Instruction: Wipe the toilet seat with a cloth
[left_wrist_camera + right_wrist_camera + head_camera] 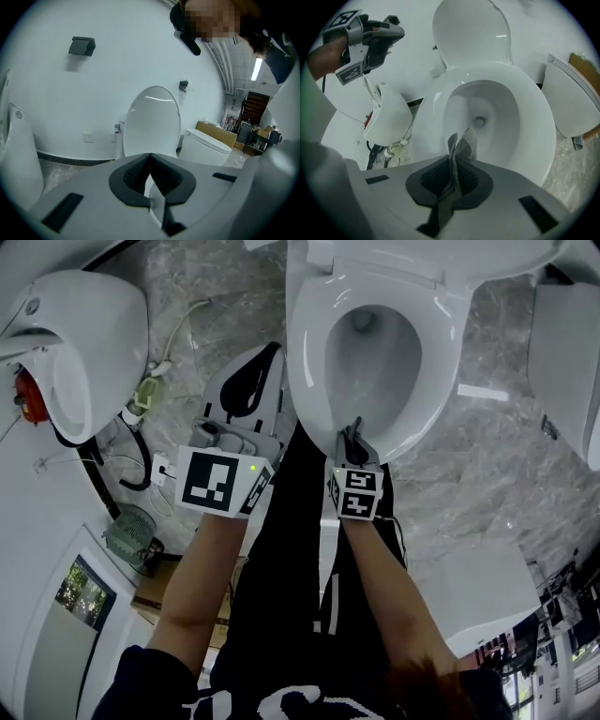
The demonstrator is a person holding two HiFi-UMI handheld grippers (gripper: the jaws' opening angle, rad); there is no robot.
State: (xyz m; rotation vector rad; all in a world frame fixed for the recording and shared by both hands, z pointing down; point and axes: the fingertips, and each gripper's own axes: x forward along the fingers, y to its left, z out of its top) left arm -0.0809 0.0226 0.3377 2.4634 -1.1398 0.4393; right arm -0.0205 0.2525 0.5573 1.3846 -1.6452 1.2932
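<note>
Right gripper view shows our right gripper [451, 164] clamped on a grey woven cloth [465, 144]. The jaws pinch a bunched fold of it. A short tuft stands past the jaw tips and a longer tail hangs back under the gripper body. Just beyond that tuft lies the near edge of the toilet seat [534, 136], a glossy white ring around the open bowl [480, 117], with the lid [471, 33] raised at the far side. In the head view the gripper's tip sits over the near rim of the seat, but we cannot tell whether the cloth already touches it.

Our left gripper [150, 159] hangs to the left of the toilet, clear of the seat. Its jaws are together with nothing between them, pointing towards the raised lid.

We judge the cloth to be light, soft and limp, so it will fold and drag rather than push. Holding it deep in the pads on a gathered fold, as now, should keep it from slipping out. The seat looks hard, smooth and probably slick, so only the short tuft will do the wiping.

Further out, a white fixture [389, 117] hangs on the wall to the left, a second toilet [572, 103] with its lid down stands to the right, and a marbled floor [487, 456] runs around them.
</note>
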